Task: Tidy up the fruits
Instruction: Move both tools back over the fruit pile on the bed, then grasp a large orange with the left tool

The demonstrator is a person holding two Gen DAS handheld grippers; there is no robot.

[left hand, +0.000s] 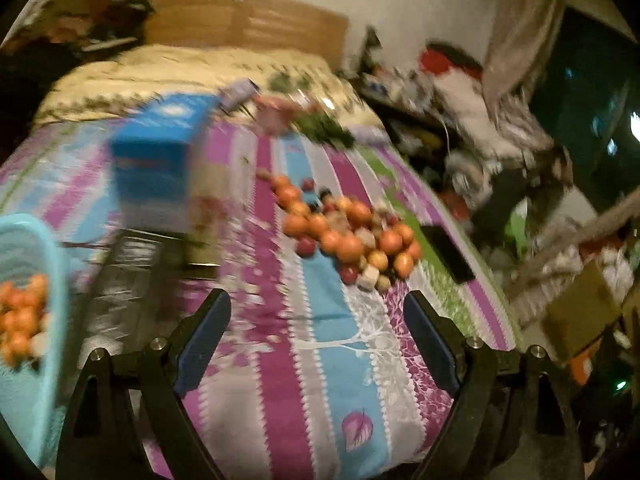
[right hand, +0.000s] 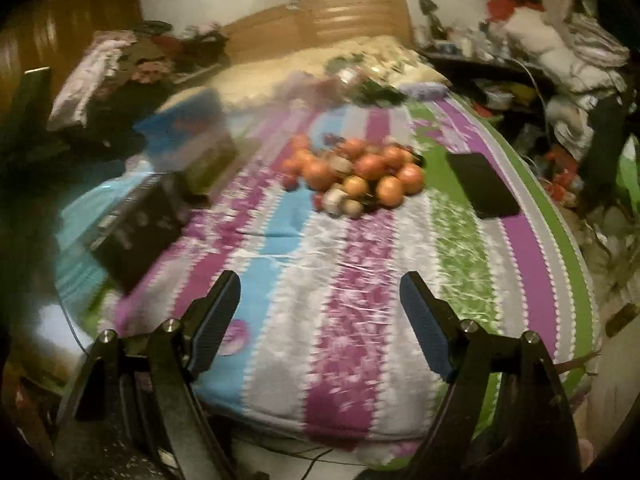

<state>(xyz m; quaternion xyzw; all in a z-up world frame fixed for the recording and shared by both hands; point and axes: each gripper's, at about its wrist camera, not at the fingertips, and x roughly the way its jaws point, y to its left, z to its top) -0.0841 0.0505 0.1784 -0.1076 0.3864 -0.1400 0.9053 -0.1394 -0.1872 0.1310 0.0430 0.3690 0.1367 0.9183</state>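
Both hand-held grippers I hold over the striped bed cover with nothing between the fingers. Left hand-held gripper is spread wide; right hand-held gripper is spread wide too. Fruits lie in a pile on the cover ahead of both, near a black phone. More orange fruits are in the turquoise basket at the left, beside a blue box.

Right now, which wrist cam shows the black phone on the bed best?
The right wrist view. The phone lies whole and unblocked on the striped bedspread, right of the fruit pile, with only mild blur. The left wrist view also shows the phone, but smaller, near the bed's edge, and smeared by motion.
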